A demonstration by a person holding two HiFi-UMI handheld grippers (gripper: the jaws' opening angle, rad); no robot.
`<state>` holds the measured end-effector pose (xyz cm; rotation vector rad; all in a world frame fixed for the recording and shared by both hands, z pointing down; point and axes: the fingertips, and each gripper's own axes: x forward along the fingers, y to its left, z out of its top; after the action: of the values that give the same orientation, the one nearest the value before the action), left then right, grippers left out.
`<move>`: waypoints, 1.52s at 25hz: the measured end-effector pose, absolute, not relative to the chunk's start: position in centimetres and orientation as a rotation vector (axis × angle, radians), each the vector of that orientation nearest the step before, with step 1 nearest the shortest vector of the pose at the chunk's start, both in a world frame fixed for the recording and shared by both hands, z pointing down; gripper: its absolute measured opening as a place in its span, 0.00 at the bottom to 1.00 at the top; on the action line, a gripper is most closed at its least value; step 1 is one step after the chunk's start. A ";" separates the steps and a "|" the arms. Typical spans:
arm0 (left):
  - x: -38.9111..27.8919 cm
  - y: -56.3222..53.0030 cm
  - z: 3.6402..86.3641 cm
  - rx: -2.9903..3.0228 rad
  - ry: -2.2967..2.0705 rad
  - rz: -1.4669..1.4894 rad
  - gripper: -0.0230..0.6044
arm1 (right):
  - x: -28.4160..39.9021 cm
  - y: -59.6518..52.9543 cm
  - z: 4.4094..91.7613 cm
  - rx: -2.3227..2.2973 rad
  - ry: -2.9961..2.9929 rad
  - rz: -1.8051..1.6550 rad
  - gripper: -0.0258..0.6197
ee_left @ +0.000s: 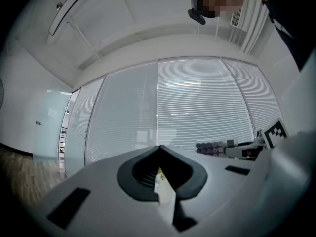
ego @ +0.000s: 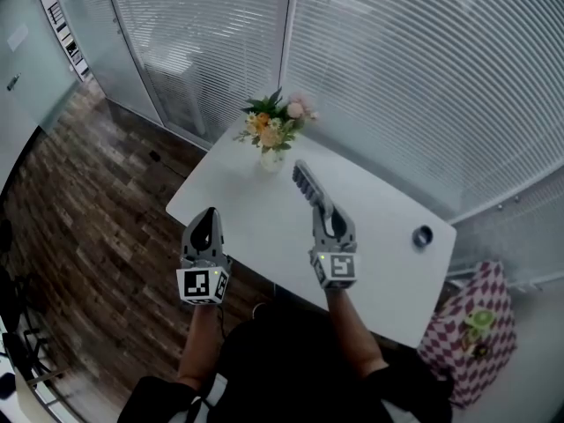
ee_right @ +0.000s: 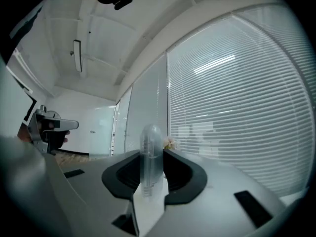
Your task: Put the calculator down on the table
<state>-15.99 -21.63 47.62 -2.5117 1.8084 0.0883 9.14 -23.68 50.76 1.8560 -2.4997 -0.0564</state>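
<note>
The calculator (ego: pixel 308 186), a long grey slab with rows of keys, juts out over the white table (ego: pixel 256 236) from my right gripper (ego: pixel 328 223), which is shut on its near end. In the right gripper view the calculator (ee_right: pixel 150 137) stands edge-on between the jaws of the right gripper (ee_right: pixel 151 156). My left gripper (ego: pixel 204 217) hovers at the table's front left edge, its jaws together and empty. In the left gripper view the left gripper (ee_left: pixel 159 149) shows nothing between its tips, and the calculator (ee_left: pixel 217 146) appears off to the right.
A small vase of flowers (ego: pixel 273 130) stands at the table's far corner. A small dark round object (ego: pixel 423 235) lies near the right edge. A red checked bag (ego: pixel 471 333) sits on the floor at the right. Glass walls with blinds close off the far side.
</note>
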 end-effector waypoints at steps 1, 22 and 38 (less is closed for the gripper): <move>-16.1 -21.7 47.8 -2.510 1.810 0.085 0.05 | 9.4 -23.8 51.0 1.868 -2.502 -0.020 0.19; -16.2 -22.1 48.1 -2.489 1.843 0.079 0.05 | 12.1 -25.5 59.5 2.013 -2.443 2.333 0.19; -15.5 -22.6 48.6 -2.497 1.863 0.051 0.05 | 10.5 -29.4 68.2 1.961 -2.175 2.624 0.19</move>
<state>-15.46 -22.61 48.64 -2.4967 1.8626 0.0511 10.49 -29.42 68.23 1.9611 -2.1752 2.6240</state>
